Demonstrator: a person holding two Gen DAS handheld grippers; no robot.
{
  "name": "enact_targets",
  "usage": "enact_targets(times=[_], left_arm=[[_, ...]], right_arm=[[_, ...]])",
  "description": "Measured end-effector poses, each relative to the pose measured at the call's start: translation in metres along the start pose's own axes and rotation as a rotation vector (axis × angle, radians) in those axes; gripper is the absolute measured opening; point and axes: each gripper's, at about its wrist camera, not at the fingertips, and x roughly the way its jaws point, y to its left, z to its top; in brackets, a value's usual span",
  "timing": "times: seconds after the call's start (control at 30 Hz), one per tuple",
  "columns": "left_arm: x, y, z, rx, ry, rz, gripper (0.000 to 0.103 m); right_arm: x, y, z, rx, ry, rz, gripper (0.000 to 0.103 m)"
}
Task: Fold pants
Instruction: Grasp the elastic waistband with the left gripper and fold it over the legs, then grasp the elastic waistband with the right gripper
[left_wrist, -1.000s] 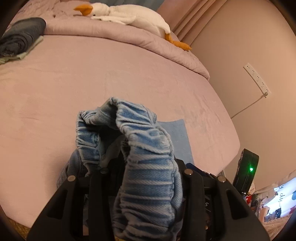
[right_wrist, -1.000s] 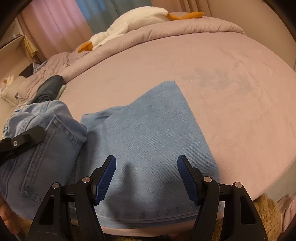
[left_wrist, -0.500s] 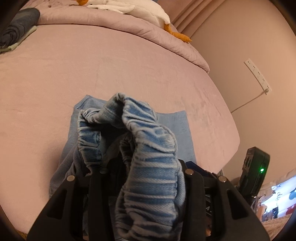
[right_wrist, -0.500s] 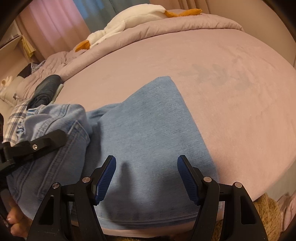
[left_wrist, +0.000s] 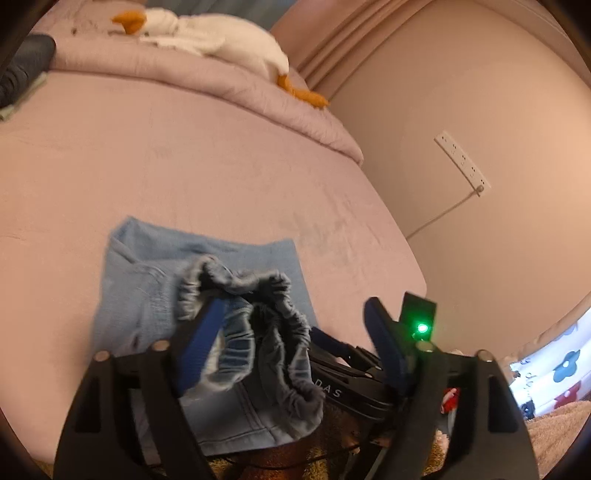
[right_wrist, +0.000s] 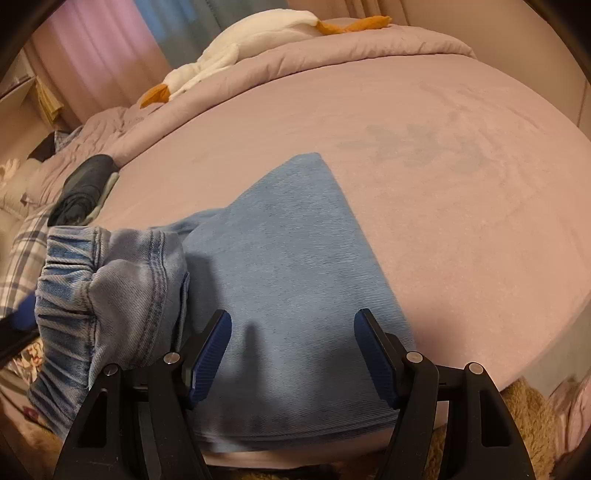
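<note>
Light blue denim pants (right_wrist: 288, 280) lie partly folded on the pink bed (right_wrist: 424, 155), near its front edge. My left gripper (left_wrist: 291, 347) is open; the gathered elastic waistband (left_wrist: 266, 332) droops between and over its blue pads, free of them. The waistband end also shows bunched at the left of the right wrist view (right_wrist: 107, 295). My right gripper (right_wrist: 291, 354) is open and empty, held just above the flat folded part of the pants.
A white plush goose (left_wrist: 218, 33) lies on the rolled quilt at the bed's far end. A dark folded garment (right_wrist: 81, 188) sits at the bed's left side. A wall with a power strip (left_wrist: 461, 158) stands to the right. The bed's front edge is just below the grippers.
My left gripper has opened and let go of the waistband, which has dropped onto the folded pants. My right gripper has stayed open above the pants.
</note>
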Motion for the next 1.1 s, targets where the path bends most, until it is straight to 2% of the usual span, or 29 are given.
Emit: enact_targets(times=[0.13, 0.23, 0.27, 0.4, 0.5, 0.63, 0.7, 0.83, 0.93, 1.1], left_arm=[[-0.030, 0.008, 0.004, -0.016, -0.069, 0.036, 0.083], [-0.045, 0.029, 0.004, -0.034, -0.102, 0.161, 0.083], [-0.048, 0.041, 0.003, -0.050, -0.104, 0.212, 0.083], [-0.050, 0.076, -0.008, -0.106, -0.073, 0.326, 0.083], [-0.044, 0.090, -0.020, -0.112, -0.034, 0.399, 0.083], [-0.038, 0.104, -0.026, -0.122, 0.002, 0.419, 0.083], [-0.036, 0.108, -0.027, -0.127, 0.016, 0.423, 0.083], [-0.027, 0.112, -0.030, -0.125, 0.054, 0.425, 0.083], [-0.020, 0.116, -0.034, -0.132, 0.082, 0.432, 0.083], [-0.014, 0.119, -0.036, -0.140, 0.099, 0.421, 0.083]], right_arm=[[-0.005, -0.004, -0.001, 0.014, -0.005, -0.015, 0.070], [-0.012, -0.007, -0.001, 0.023, -0.022, -0.033, 0.070], [-0.015, -0.009, 0.000, 0.033, -0.028, -0.037, 0.070], [-0.028, -0.016, 0.003, 0.077, -0.062, -0.042, 0.071], [-0.039, -0.018, 0.005, 0.097, -0.099, -0.038, 0.080], [-0.052, -0.011, 0.008, 0.084, -0.145, -0.016, 0.086], [-0.052, -0.007, 0.009, 0.067, -0.153, -0.023, 0.093], [-0.051, -0.005, 0.010, 0.089, -0.143, -0.031, 0.093], [-0.061, -0.008, 0.012, 0.111, -0.164, 0.010, 0.094], [-0.069, -0.003, 0.011, 0.091, -0.180, 0.097, 0.102]])
